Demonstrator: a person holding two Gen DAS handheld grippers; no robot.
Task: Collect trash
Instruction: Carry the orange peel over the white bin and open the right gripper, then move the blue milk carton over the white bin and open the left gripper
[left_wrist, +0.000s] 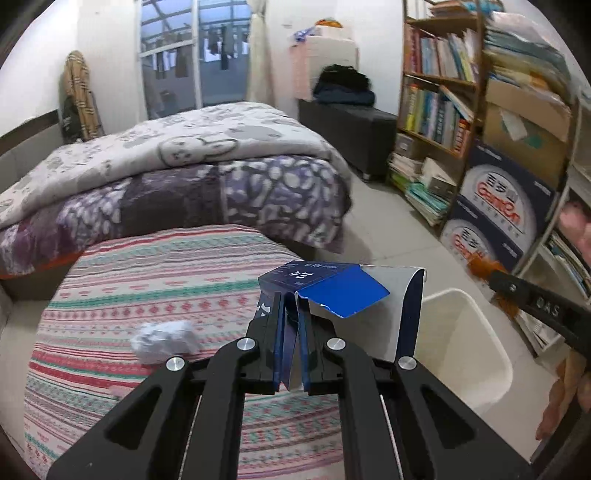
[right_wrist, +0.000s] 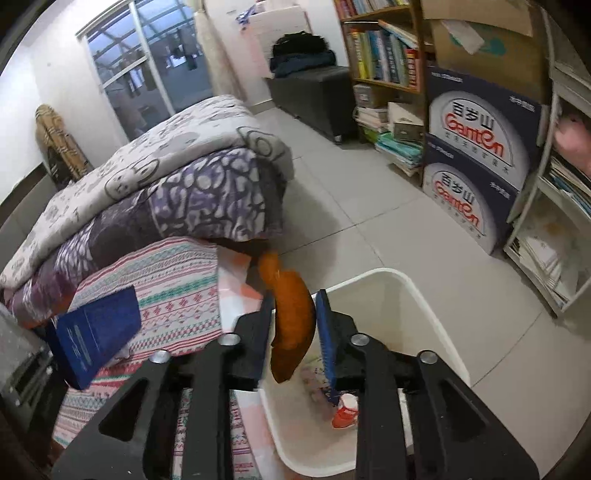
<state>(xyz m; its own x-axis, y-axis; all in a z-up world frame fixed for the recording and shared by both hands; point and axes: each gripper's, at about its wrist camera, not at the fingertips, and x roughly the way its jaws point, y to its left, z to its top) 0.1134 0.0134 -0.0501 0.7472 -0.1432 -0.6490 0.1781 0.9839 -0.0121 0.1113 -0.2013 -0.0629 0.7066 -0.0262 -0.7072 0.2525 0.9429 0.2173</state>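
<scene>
- Right now my left claw (left_wrist: 291, 347) is clenched on a torn blue carton (left_wrist: 332, 291), its two fingers pinching the flattened lower end while the opened flaps stick up past the tips
- From the left wrist view I see that carton held above the foot of the bed (left_wrist: 155, 280), over the striped cover, with the white bin (left_wrist: 469, 343) just beside it on the floor to the right
- A crumpled white paper ball (left_wrist: 164, 339) lies on the striped cover, near the left claw's left finger and not touching it
- My right claw (right_wrist: 293, 328) stands part open with an orange peel (right_wrist: 291, 317) between its fingers; the left finger touches the peel, a gap shows on the right side, and I cannot tell whether the peel is gripped at all
- In the right wrist view the peel hangs over the rim of the white bin, where a small red-and-white carton (right_wrist: 345, 411) and some printed scraps lie on the bottom
- At the right edge of the left wrist view I see the right claw's black arm and a blur of orange at its tip
- Folded quilts (left_wrist: 177, 173) are piled further up the bed, and a bookshelf (left_wrist: 436, 92) with stacked water boxes (right_wrist: 476, 158) lines the far wall
</scene>
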